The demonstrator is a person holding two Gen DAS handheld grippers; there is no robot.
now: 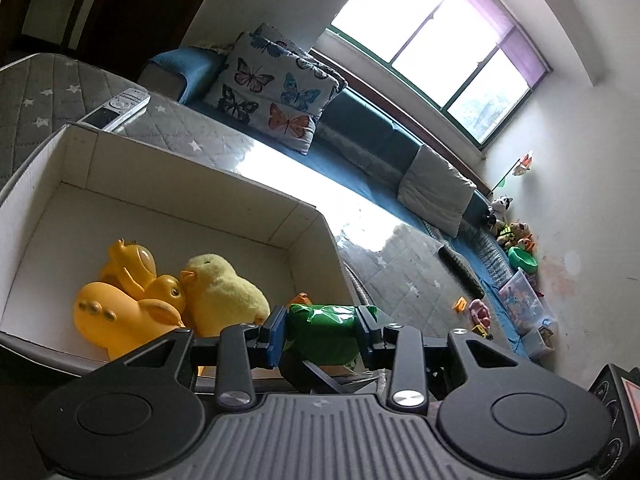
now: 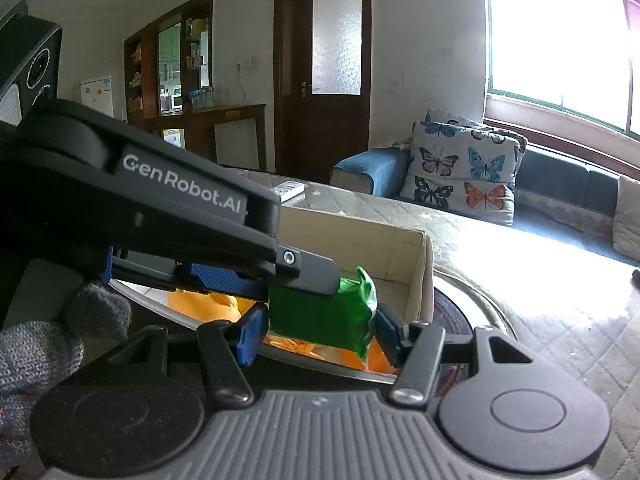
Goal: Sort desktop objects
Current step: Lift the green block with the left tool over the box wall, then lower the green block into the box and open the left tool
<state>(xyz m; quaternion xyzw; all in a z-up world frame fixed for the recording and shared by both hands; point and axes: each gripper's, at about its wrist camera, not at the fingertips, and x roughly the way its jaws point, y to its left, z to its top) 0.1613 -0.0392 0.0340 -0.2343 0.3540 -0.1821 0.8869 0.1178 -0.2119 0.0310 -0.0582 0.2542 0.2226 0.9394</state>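
Grip first, from the left wrist view: left gripper (image 1: 322,330) clenched on a green shiny plastic packet (image 1: 320,320), blue pads pressing both of its ends. Holds it in the air at the near right corner of an open white cardboard box (image 1: 160,184), at rim height, with crinkled folds catching the light. Inside the box, toward the near side: two orange-yellow rubber ducks (image 1: 124,300) lying against each other, and just beside them, touching, a pale yellow plush chick (image 1: 224,292). Beyond the far wall of the box, a silver remote control (image 1: 116,110) lying flat on a grey quilted star-patterned cover (image 1: 180,132). Farther back, a butterfly-print cushion (image 1: 276,88) propped on a blue sofa (image 1: 360,128) under a bright window (image 1: 440,40). Below the packet, something dark — cannot tell what.

Then the right wrist view: right gripper (image 2: 320,334) also closed on the same packet, one blue pad against each side. Shows the left gripper reaching in from the left with a grey fingertip laid on the packet's top edge; lower finger hidden behind it. Behind that tool, a hand in a grey knit glove (image 2: 36,352). Places the packet over the near edge of the box, with orange of the ducks visible directly beneath and behind it. Box corner just to the right, remote control past the far wall — same quilted cover running off toward the sofa. At the back of the room, a dark brown wooden door (image 2: 320,68) with a frosted pane.
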